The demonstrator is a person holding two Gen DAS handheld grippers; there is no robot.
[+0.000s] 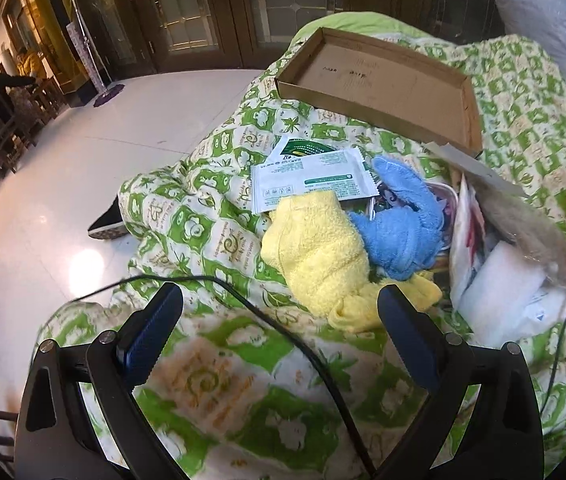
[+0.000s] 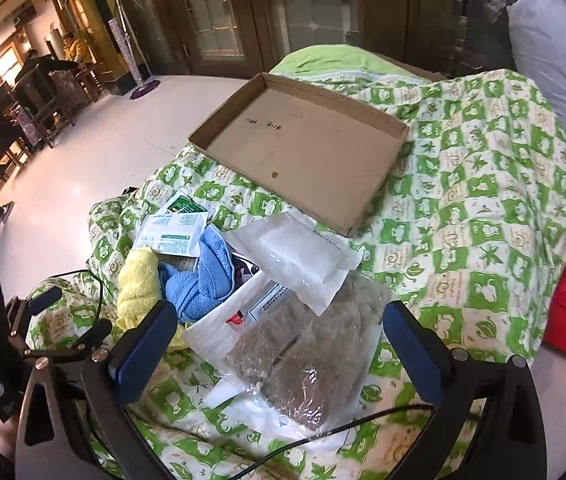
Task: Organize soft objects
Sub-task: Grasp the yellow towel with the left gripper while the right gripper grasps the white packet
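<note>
The cardboard tray (image 2: 303,148) lies empty on the green-and-white quilt (image 2: 483,208), and everything soft sits in a heap on the near side of it. Nearest the tray is a clear flat packet (image 2: 303,256); nearer than that lies a brown fluffy item in a plastic bag (image 2: 307,364), directly between the wide-open, empty fingers of the right gripper (image 2: 279,344), its long axis running roughly away toward the tray. The left gripper (image 1: 283,332), also spread wide and holding nothing, faces the yellow towel (image 1: 319,256), which touches the blue towel (image 1: 403,216) just short of the tray. The right hand looks better placed to start. The tray's interior is open room; a black cable (image 1: 283,332) crosses under the left fingers and could snag.
</note>
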